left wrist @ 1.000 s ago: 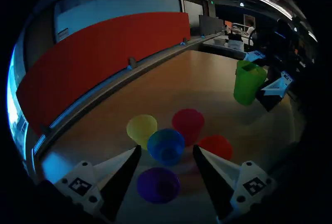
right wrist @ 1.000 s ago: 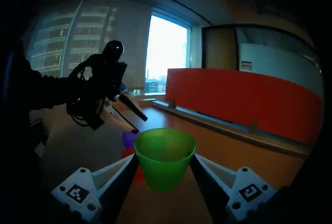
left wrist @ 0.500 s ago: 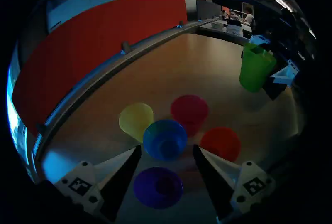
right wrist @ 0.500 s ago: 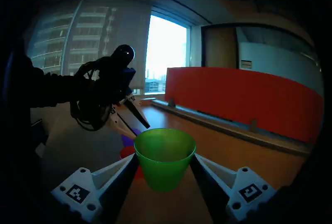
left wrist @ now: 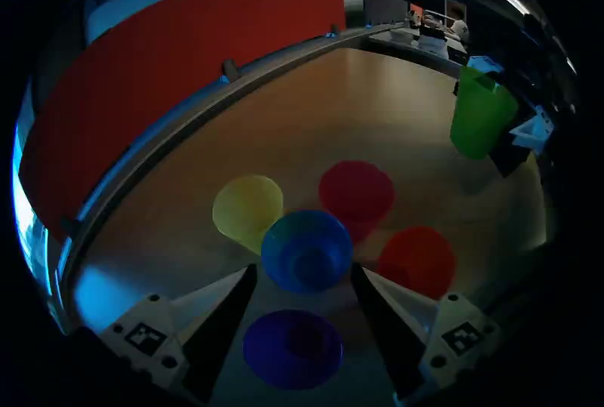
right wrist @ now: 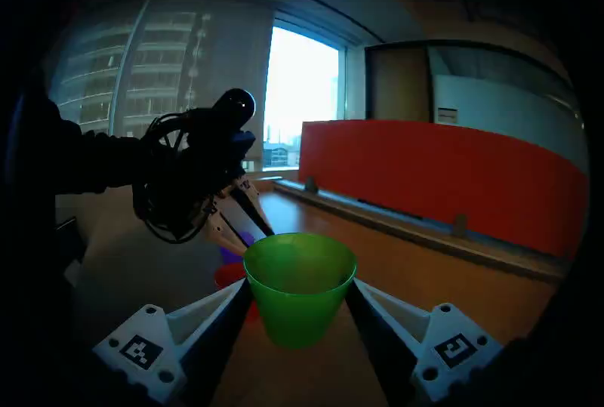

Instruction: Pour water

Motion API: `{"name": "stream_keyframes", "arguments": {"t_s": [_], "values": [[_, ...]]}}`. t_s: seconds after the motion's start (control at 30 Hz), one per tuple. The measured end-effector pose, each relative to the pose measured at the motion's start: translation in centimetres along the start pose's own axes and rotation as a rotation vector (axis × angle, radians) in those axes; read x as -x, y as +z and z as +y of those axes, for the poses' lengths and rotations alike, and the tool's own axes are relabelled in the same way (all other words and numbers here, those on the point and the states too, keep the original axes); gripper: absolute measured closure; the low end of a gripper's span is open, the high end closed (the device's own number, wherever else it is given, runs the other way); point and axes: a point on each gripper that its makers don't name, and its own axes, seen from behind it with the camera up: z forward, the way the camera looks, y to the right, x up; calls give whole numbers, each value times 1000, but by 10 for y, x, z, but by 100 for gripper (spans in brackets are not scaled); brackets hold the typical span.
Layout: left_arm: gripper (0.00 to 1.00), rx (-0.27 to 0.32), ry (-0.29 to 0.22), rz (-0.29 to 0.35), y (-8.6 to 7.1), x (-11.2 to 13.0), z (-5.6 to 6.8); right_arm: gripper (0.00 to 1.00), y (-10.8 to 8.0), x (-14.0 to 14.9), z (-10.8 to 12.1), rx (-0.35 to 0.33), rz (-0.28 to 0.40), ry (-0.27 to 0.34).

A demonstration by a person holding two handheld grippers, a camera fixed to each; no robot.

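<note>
- The left hand-held gripper was wide open and held nothing. It hung over a bunch of cups.
- A purple cup stood nearest, low between its two fingers. A blue cup came next, then a yellow cup, an orange-red cup and a dark red cup. They all stood upright and close together.
- The right hand-held gripper had its fingers pressed on both sides of a green cup. It held that cup upright in the air, well apart from the bunch. I could not tell if water was in it.
- What could go wrong: the cups stood so close that water could miss and land in the wrong cup or on the tabletop. A tip that was too fast could splash. The open fingers or the green cup could bump a light cup and knock it over.
- The tabletop was smooth brown wood.
- A long red wall panel ran along its far edge. Farther off was a bright window, and the room looked dim.
</note>
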Motion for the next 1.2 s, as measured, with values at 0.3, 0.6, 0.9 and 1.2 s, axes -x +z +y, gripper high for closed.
{"name": "stream_keyframes", "arguments": {"t_s": [0.3, 0.6, 0.9, 1.2], "values": [[8, 10, -3, -7, 13, 1, 3, 12, 2, 4, -1, -5, -6, 1], [8, 11, -18, -3, 20, 0, 2, 11, 3, 7, 2, -3, -9, 3], [8, 7, -4, -13, 27, -1, 3, 12, 3, 9, 4, -2, -10, 7], [8, -1, 1, -6, 33, -2, 2, 12, 2, 12, 7, 3, -11, 8]]}}
